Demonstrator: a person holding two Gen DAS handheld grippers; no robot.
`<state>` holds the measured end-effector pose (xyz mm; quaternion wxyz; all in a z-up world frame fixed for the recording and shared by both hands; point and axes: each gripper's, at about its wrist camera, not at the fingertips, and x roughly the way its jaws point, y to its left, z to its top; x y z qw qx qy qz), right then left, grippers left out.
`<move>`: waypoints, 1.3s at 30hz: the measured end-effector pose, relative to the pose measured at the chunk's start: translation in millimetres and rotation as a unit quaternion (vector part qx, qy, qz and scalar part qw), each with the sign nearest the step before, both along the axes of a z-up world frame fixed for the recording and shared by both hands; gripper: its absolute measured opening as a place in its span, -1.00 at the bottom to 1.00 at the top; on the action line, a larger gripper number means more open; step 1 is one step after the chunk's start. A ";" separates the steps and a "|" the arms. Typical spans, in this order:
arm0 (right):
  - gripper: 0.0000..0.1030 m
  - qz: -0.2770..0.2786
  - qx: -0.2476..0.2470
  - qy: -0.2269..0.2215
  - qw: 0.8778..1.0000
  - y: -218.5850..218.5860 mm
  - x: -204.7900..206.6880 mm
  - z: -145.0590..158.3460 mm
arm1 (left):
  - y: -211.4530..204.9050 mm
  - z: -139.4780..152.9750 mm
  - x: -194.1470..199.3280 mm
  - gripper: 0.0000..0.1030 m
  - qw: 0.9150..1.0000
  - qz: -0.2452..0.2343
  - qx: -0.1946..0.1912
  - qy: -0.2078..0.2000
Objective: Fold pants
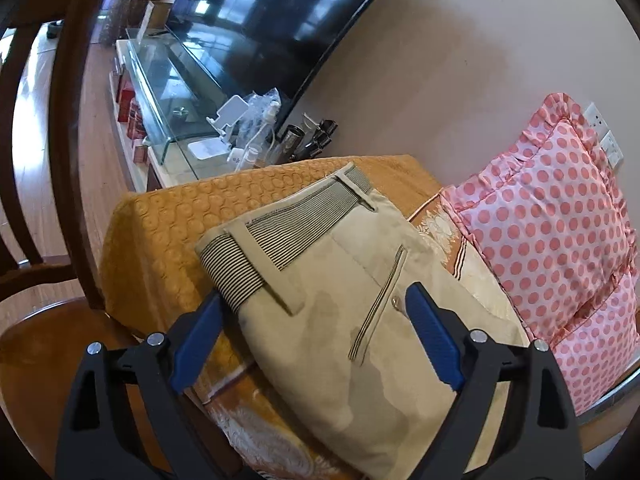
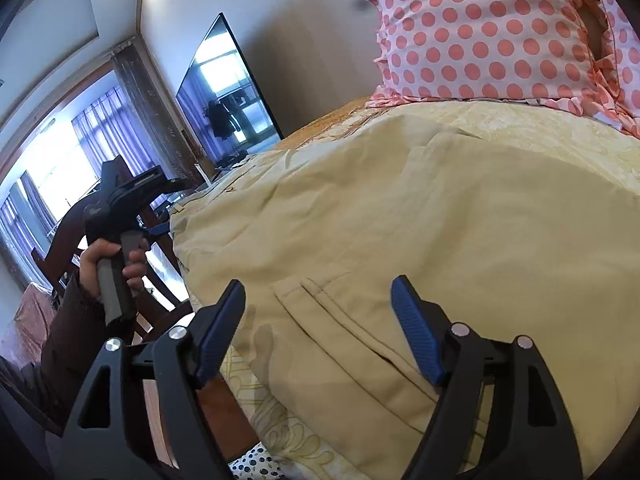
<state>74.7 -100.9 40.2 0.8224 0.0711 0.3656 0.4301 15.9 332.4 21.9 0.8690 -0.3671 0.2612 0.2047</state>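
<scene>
No text, label, brand, number or sign can be read in either view. Ahead of the left gripper (image 1: 314,300), the red boxes (image 1: 130,110) on the TV stand (image 1: 168,168) carry marks too small and blurred to make out, and the white card (image 1: 206,148) beside the bottles there shows only a faint smudge. The pants (image 1: 340,300) between the gripper's fingers show a striped waistband but no legible tag. Ahead of the right gripper (image 2: 318,292), the television (image 2: 228,84) shows only reflections, and the polka-dot pillow (image 2: 480,32) bears dots alone.
</scene>
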 end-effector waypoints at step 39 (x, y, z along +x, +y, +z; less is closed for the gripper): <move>0.67 -0.156 0.099 -0.031 0.982 -158.4 -40.7 36.9 | -243.8 132.9 33.0 -0.88 0.933 -0.268 0.218 -0.099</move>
